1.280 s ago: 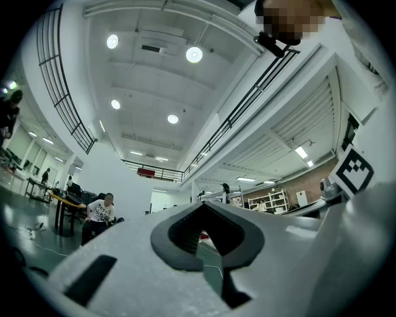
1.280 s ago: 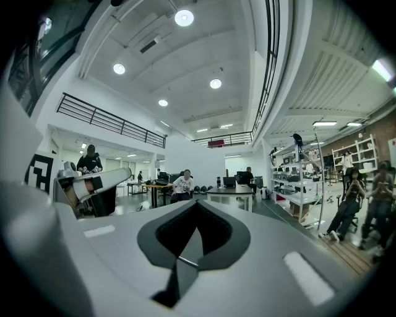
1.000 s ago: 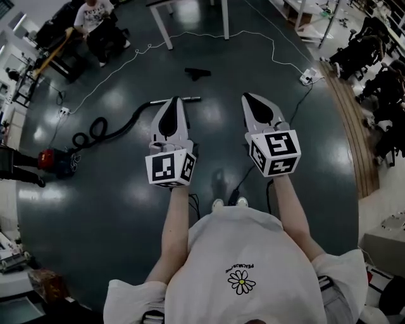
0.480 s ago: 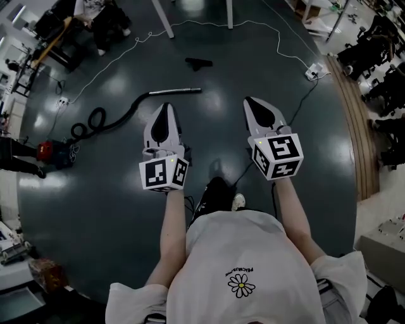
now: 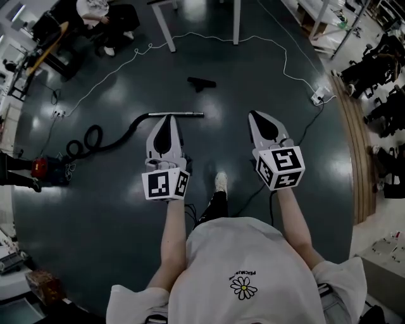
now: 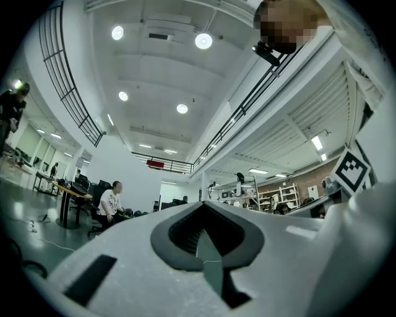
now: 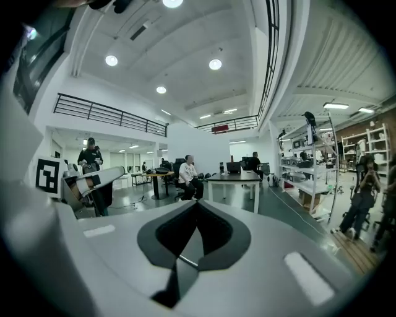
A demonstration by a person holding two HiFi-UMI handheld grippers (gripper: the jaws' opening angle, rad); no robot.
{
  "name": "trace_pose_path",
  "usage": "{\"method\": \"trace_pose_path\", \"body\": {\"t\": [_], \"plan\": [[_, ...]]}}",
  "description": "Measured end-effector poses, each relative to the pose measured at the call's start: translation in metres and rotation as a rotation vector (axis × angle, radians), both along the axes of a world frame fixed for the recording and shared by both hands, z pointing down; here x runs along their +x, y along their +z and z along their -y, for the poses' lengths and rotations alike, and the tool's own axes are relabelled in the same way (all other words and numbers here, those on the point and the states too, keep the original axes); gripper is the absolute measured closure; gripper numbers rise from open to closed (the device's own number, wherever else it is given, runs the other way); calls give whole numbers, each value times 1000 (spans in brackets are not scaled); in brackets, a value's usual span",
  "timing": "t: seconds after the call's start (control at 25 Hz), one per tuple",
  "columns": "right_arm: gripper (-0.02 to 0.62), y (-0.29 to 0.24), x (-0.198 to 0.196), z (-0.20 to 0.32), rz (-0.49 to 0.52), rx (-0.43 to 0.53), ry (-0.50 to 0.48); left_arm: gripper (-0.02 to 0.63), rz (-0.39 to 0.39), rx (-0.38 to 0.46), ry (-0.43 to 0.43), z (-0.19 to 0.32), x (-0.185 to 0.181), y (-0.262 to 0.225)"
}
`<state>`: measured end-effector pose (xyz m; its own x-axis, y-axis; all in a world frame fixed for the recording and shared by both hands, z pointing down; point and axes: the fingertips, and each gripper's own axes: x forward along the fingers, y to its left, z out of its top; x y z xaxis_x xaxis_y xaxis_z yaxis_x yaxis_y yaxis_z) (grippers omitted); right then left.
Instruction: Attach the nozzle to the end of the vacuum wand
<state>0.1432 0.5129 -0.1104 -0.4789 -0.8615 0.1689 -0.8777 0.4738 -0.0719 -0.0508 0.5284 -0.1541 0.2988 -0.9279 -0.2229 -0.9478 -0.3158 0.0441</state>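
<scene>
A black nozzle lies on the dark floor, far ahead in the head view. The silver vacuum wand lies nearer, its free end pointing right, joined to a black hose that curls away left. My left gripper is held out above the wand, shut and empty. My right gripper hangs to the right of the wand's end, also shut and empty. In both gripper views the jaws meet at their tips with nothing between them; neither view shows the nozzle or the wand.
A red vacuum body sits at the left end of the hose. A white cable runs across the floor to a power strip. White table legs stand ahead, seated people at the far left, and a wooden strip borders the floor on the right.
The person has walked forward, one foot now stepping out ahead. Both grippers have travelled along and sunk a little. The wand's end now lies just past the left gripper's tip.
</scene>
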Motion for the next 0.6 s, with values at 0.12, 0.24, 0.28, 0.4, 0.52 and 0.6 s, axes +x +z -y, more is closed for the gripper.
{"method": "trace_pose_path", "body": {"t": [0.12,0.24,0.28,0.4,0.52,0.6], "plan": [[589,-7,-17,57,-37,-7,18,604,12,-8,10,61,-25,-6],[589,-7,-23,104,-47,-17,40,604,-3,-19,4,113,-45,-9],[589,-7,-23,118,-47,-20,47,604,-7,-21,1,128,-48,-9],[589,0,-24,156,-57,-37,53,604,-19,-32,-7,165,-55,-3],[589,10,-30,198,-70,-59,40,604,-36,-47,-25,204,-64,6],[589,15,-32,228,-75,-60,27,604,-40,-52,-34,234,-65,11]]}}
